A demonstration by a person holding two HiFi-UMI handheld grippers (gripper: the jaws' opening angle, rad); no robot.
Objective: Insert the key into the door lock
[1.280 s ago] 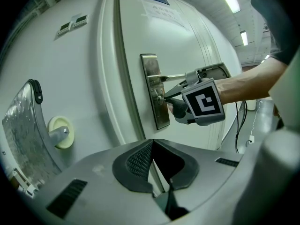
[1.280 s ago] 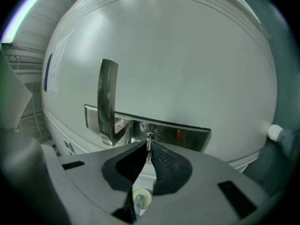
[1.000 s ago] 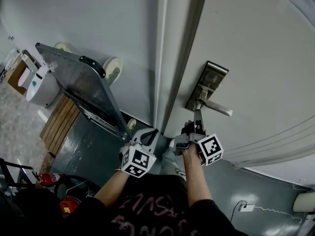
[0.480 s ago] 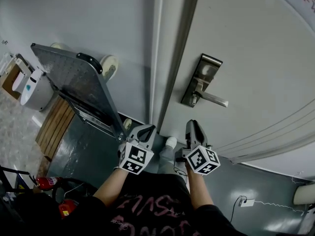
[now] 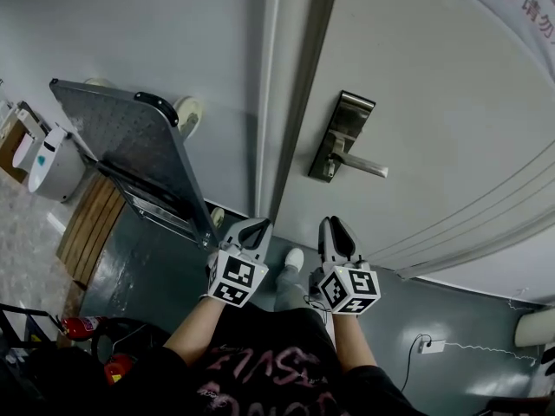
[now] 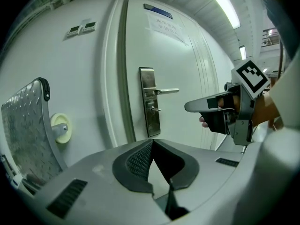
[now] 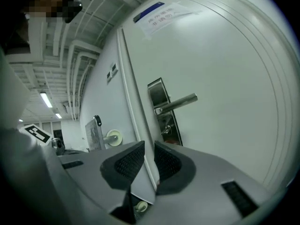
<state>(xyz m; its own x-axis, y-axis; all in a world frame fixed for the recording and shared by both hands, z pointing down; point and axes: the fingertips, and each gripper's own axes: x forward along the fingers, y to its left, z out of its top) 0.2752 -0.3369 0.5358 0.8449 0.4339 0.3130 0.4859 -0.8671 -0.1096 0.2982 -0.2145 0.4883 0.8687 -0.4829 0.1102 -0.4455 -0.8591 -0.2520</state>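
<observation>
The white door point(image 5: 434, 102) carries a steel lock plate point(image 5: 341, 137) with a lever handle point(image 5: 362, 165). A small key point(image 6: 153, 109) sticks out of the lock below the handle, also seen as the key point(image 7: 165, 131) in the right gripper view. My right gripper point(image 5: 334, 230) hangs below the lock, well apart from it, its jaws a narrow gap apart with nothing between them point(image 7: 149, 146). My left gripper point(image 5: 252, 230) sits beside it near the door frame point(image 5: 277, 146), tips touching and empty point(image 6: 151, 143). The right gripper point(image 6: 190, 108) also shows in the left gripper view.
A metal platform trolley point(image 5: 130, 150) leans upright against the wall at left, its wheels point(image 5: 189, 111) facing out. A wooden pallet point(image 5: 91, 224), a white appliance point(image 5: 45, 165) and a fire extinguisher point(image 5: 74, 326) lie further left. A cable and socket point(image 5: 427, 345) sit on the floor at right.
The right gripper was up at the lock below the handle; it has drawn back down and away from the door. The left gripper shifted little.
</observation>
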